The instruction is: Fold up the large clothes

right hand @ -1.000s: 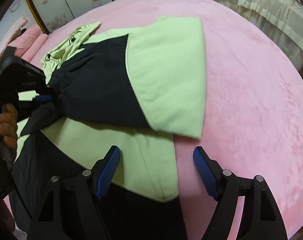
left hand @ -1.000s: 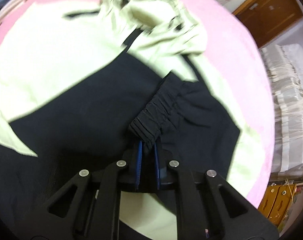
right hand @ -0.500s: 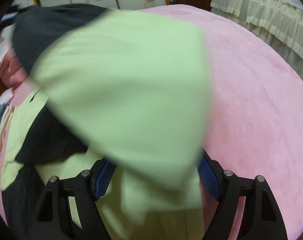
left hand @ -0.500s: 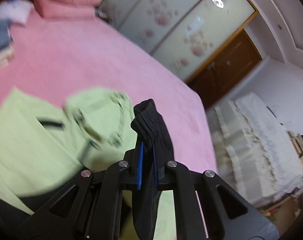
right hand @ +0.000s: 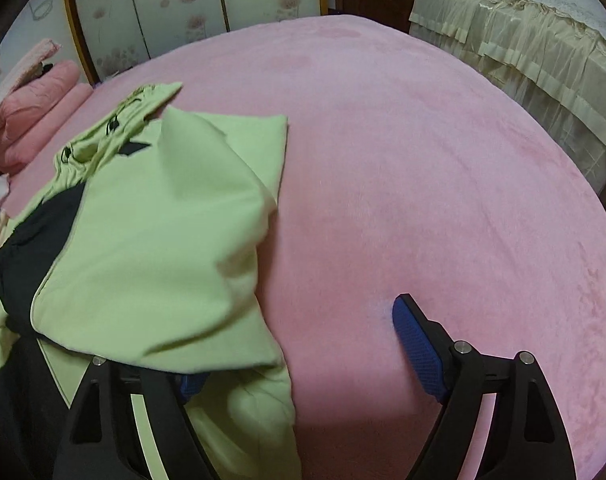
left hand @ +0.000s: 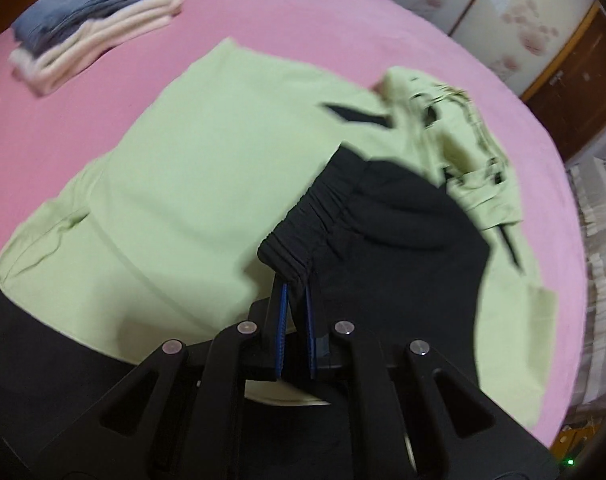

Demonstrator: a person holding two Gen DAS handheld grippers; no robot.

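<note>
The left gripper (left hand: 294,292), jaws clenched on the black cuff (left hand: 291,248), is lowering the lifted sleeve back across the green-and-black jacket (left hand: 191,184) on the pink bed (right hand: 423,180). The right gripper (right hand: 303,360) is hovering released near the jacket's right edge, so the sleeve fold is nearly laid.

jacket (left hand: 191,184) | lime-green and black | partly folded, sleeve across | on bed

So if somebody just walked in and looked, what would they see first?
Probably the big green and black jacket spread across the pink bed. Next, the left gripper at the bottom of its view, shut on the jacket's black cuff. After that, the stack of folded clothes lying on the bed past the jacket, at the top left of the left view.
</note>
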